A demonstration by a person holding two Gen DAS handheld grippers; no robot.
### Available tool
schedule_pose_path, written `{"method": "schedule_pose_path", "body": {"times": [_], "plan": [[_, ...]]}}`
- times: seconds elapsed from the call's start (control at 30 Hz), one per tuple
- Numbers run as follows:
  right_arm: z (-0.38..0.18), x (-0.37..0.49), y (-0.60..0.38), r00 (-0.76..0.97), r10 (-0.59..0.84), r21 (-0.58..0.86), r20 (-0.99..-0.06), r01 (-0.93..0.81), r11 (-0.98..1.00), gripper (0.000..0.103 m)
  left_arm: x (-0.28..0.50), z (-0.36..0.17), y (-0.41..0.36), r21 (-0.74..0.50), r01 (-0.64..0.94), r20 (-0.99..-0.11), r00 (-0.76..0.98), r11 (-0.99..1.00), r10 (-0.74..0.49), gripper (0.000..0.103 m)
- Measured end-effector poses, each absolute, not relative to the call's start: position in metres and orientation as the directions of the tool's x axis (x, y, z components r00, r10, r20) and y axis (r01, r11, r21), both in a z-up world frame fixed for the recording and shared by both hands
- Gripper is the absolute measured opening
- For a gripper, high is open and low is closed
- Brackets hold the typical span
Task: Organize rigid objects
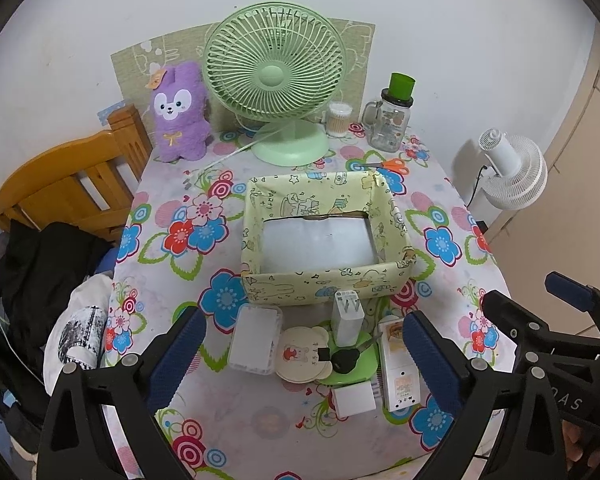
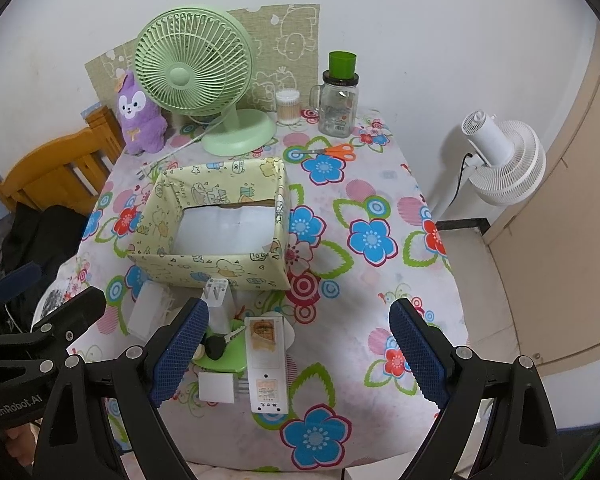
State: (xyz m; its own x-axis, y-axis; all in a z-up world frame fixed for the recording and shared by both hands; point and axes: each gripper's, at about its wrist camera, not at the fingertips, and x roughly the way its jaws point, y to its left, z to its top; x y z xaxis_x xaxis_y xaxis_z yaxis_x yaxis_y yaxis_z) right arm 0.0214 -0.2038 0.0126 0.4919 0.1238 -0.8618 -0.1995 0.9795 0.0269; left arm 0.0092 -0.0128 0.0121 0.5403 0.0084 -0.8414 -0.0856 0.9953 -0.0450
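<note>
Both grippers, left (image 1: 304, 354) and right (image 2: 294, 346), wide open, empty; round bear-print disc (image 1: 302, 354) clear only in left view.

Left gripper (image 1: 304, 356) spread wide, blue-padded fingers (image 1: 180, 354) well apart, nothing between them, pointing forward and tilted downward. Right gripper (image 2: 294, 350) same: fingers (image 2: 418, 354) splayed wide, empty, angled downward. The two sit side by side at about equal height; each shows in the other's wrist view, right gripper's black frame at the right edge of the left view, left gripper's at the left edge of the right view. A bit of hand (image 1: 580, 444) grips the right handle.
</note>
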Motion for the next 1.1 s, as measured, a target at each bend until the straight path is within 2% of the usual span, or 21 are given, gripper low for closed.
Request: {"method": "schedule_pose_path", "body": {"times": [0.6,1.1], "plan": [[0.001,0.028,-0.201,0.471,0.119,0.026,-0.874,-0.2,0.98,0.094,0.018,-0.004,-0.012,-0.059,-0.051,-0.849,0.528,0.997,-0.023,0.1],[-0.039,0.034,-0.185,0.435,0.092,-0.006,-0.896,-0.218,0.976,0.094,0.026,-0.051,0.003,-0.092,-0.045,-0.898,0.436,0.995,-0.063,0.1]]}}
